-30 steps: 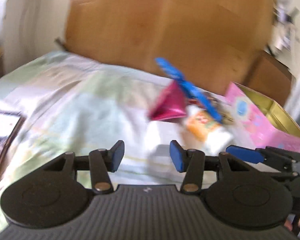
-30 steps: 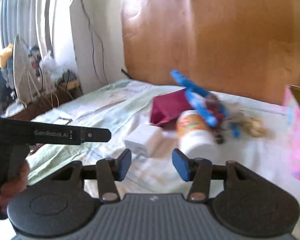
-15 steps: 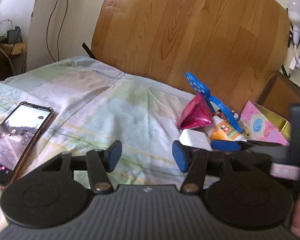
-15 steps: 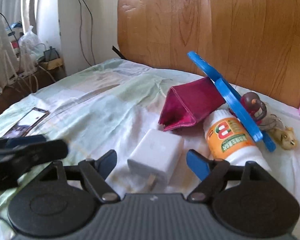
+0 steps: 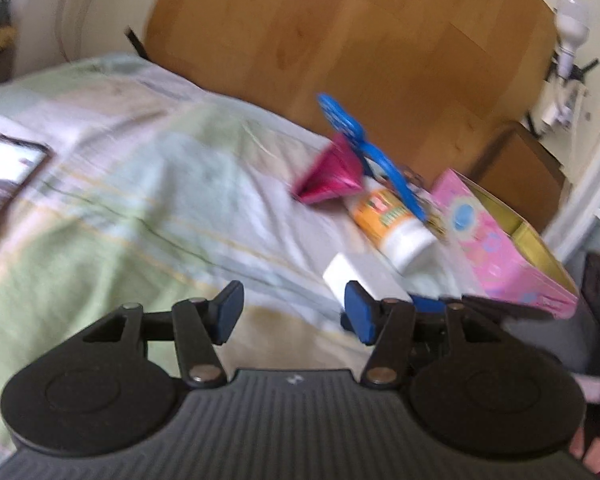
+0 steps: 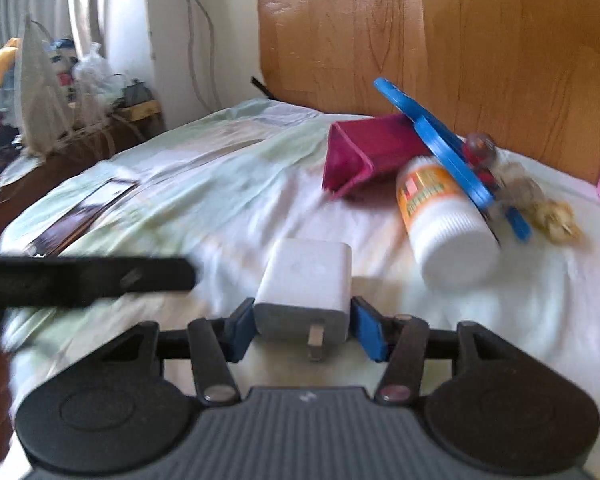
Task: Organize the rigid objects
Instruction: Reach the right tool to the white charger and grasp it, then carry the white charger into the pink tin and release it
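Half a second earlier the right claw [image 6: 302, 330] stood wide with the white square plastic charger block [image 6: 306, 284] lying loose ahead of it; its jaws have just been closing, and now the two blue pads sit against the block's left and right sides, gripping it, with the metal plug pin pointing back toward the camera. The block rests low on the pale green and white checked bed sheet [image 6: 204, 184], apart from the other things. Beyond it to the right lies a white plastic bottle with an orange label [image 6: 444, 216] on its side, its cap end toward the claw. A magenta folded wallet [image 6: 364, 156] stands open like a tent behind the bottle, and a blue plastic paddle-shaped toy [image 6: 440, 144] leans tilted across both. Just right of the toy lies a small heap of keyrings, too blurred to sort out. The left claw [image 5: 292, 314] hangs half open above bare sheet, its blue pads apart with nothing between them. From the left wrist view the same block [image 5: 360, 276] shows at the right claw's blue tips, near a pink patterned box with a gold inside [image 5: 496, 240], which lies open at the bed's right edge. A dark-framed smartphone [image 5: 8, 172] with a lit screen lies flat on the sheet, well apart to the left. A curved wooden headboard [image 6: 460, 32] stands behind the bed.
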Action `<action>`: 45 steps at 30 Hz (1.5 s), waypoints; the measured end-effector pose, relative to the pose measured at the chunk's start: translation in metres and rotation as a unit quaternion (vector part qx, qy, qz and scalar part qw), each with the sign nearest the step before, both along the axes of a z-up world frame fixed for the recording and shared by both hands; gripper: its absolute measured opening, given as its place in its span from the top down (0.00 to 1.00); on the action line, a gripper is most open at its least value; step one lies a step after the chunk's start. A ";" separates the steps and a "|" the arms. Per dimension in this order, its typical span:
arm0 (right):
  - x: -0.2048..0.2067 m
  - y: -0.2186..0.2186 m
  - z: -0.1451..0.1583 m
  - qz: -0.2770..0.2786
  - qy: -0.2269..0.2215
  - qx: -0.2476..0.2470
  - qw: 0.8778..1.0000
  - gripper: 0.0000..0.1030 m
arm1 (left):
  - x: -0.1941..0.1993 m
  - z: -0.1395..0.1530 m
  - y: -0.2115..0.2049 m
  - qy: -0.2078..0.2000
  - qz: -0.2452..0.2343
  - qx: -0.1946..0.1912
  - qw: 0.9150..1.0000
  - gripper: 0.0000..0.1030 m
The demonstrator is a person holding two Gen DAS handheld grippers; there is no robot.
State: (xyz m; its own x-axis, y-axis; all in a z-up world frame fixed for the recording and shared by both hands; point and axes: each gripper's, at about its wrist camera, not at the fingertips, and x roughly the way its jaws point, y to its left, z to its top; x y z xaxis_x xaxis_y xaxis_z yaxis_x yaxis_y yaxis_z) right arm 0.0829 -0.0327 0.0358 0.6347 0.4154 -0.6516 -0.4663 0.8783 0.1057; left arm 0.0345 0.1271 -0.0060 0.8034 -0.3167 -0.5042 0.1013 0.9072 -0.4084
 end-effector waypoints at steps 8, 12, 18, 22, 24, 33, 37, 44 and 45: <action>-0.060 -0.070 0.008 -0.067 -0.011 0.011 0.998 0.52 | 0.013 -0.003 -0.049 0.050 -0.140 -0.071 0.986 0.43; -0.071 -0.092 0.002 -0.098 -0.003 0.036 0.994 0.49 | 0.019 -0.005 -0.080 0.072 -0.181 -0.069 0.978 0.43; -0.076 -0.099 0.003 -0.097 -0.030 0.036 0.994 0.37 | 0.023 -0.005 -0.106 0.085 -0.202 -0.070 0.973 0.44; -0.075 -0.092 -0.005 -0.081 -0.022 0.033 0.996 0.52 | 0.026 -0.010 -0.116 0.092 -0.193 -0.054 0.975 0.48; -0.078 -0.094 -0.004 -0.086 -0.031 0.035 0.995 0.52 | 0.026 -0.007 -0.119 0.090 -0.193 -0.043 0.976 0.51; -0.066 -0.135 0.036 -0.146 -0.127 0.044 0.980 0.52 | 0.058 0.051 -0.172 0.005 -0.247 -0.014 0.969 0.51; -0.050 -0.165 0.055 -0.183 -0.176 0.029 0.967 0.52 | 0.084 0.077 -0.217 -0.034 -0.272 -0.002 0.962 0.51; -0.021 -0.245 0.061 -0.266 -0.183 0.009 0.946 0.52 | 0.138 0.079 -0.309 -0.025 -0.326 -0.015 0.945 0.50; -0.014 -0.257 0.059 -0.276 -0.176 0.009 0.945 0.52 | 0.143 0.076 -0.320 -0.021 -0.334 -0.016 0.942 0.50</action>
State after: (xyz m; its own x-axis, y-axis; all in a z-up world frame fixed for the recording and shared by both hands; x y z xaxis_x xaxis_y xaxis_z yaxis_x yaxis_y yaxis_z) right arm 0.0687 -0.2901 0.0945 0.9340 -0.0343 -0.3555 0.0543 0.9974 0.0464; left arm 0.1780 -0.1931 0.0696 0.4382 -0.7737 -0.4575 0.6618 0.6222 -0.4182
